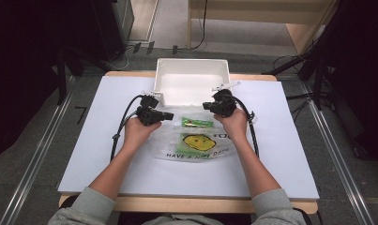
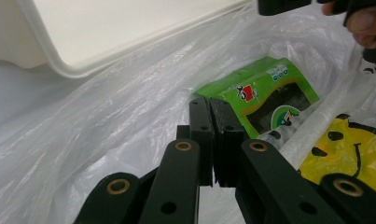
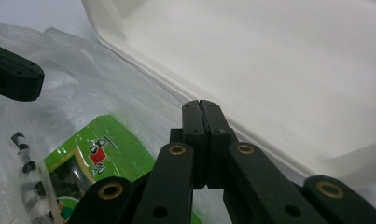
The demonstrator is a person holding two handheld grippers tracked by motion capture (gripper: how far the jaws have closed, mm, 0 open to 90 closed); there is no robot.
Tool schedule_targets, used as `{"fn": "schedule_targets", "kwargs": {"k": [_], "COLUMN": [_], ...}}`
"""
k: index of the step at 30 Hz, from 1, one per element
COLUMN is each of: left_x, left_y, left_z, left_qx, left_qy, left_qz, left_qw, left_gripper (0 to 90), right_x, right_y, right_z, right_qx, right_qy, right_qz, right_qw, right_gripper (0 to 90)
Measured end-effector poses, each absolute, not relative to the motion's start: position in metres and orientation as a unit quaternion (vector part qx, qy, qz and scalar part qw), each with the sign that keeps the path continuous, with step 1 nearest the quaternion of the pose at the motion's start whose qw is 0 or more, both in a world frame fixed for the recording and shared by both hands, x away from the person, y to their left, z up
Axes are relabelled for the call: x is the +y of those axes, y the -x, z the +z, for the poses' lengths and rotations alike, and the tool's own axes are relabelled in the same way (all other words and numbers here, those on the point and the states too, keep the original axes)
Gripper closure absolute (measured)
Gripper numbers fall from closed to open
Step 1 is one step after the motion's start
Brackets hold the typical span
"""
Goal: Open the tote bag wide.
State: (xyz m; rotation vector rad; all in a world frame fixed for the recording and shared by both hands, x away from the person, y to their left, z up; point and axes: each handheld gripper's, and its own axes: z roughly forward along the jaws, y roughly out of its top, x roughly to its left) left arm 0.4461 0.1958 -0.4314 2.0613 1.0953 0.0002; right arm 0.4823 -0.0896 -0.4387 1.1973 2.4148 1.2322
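Note:
A clear plastic bag [image 1: 196, 151] printed with a yellow smiley face lies flat on the white table. A green snack packet [image 1: 197, 123] rests at its far end, toward the white bin [image 1: 191, 61]. My left gripper [image 1: 170, 115] hovers at the bag's far left corner, jaws pressed together, pointing right at the packet [image 2: 265, 93]. My right gripper [image 1: 205, 106] is at the far right corner, also shut, pointing left. In the right gripper view its tips [image 3: 204, 107] sit over the bin's rim [image 3: 176, 86], with the packet [image 3: 97, 149] lower left. I see nothing held between either pair of jaws.
The white bin stands empty at the table's far edge, its rim [image 2: 83, 70] just beyond the crinkled bag film [image 2: 106, 121]. The white table top [image 1: 290, 154] spreads to both sides. Cables trail from both grippers. Dark stands and floor cables surround the table.

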Motion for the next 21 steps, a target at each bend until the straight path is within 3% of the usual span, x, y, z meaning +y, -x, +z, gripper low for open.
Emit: {"fn": "schedule_targets", "kwargs": {"k": [21], "left_x": [0.182], "left_y": [-0.432], "left_z": [-0.448], "left_qx": [0.423], "left_qy": [-0.827], "left_qz": [-0.016], "left_qw": [0.37], "left_gripper": [88.7], "right_x": [-0.073], "right_y": [-0.493], "right_z": [-0.469], "right_qx": [0.844], "right_qy": [-0.394], "right_qz": [0.356], "right_qw": [0.065], "right_gripper": [90.0]}}
